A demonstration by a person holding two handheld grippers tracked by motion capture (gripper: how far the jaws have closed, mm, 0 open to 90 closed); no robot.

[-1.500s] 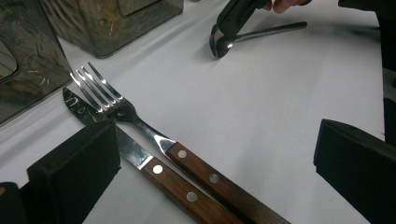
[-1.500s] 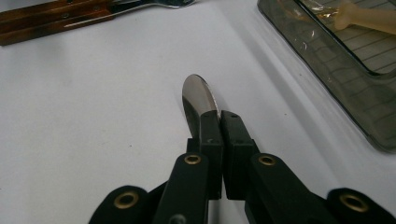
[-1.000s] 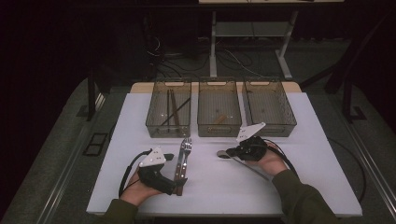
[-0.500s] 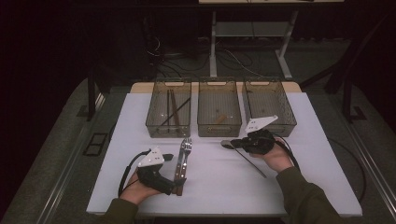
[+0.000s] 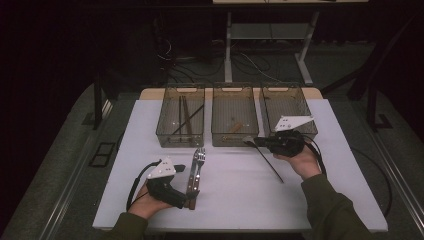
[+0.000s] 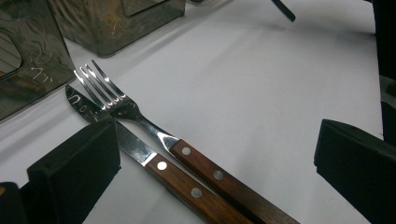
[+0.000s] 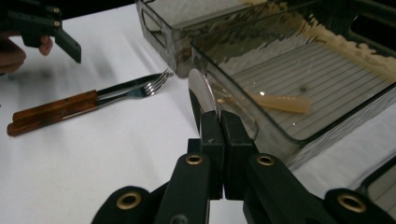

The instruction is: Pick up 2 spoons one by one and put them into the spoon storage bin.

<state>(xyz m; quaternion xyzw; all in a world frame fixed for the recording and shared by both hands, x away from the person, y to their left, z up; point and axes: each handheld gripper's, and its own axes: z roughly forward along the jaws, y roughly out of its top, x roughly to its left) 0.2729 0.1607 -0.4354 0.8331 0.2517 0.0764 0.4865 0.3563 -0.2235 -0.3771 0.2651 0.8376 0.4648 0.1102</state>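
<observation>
Right tool [image 7: 219,122] clamped on a spoon [image 7: 201,91], raised clear toward the middle bin [image 5: 235,116]; left tool [image 6: 215,158] open, straddling fork [image 6: 140,119] and knife [image 6: 135,151].

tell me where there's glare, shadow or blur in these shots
High view: dark surroundings, the white table brightly lit. Left gripper view: glare on the fork tines and the knife blade. Right gripper view: a bright highlight on the spoon held in the right tongs, with the near tongs soft.
</observation>
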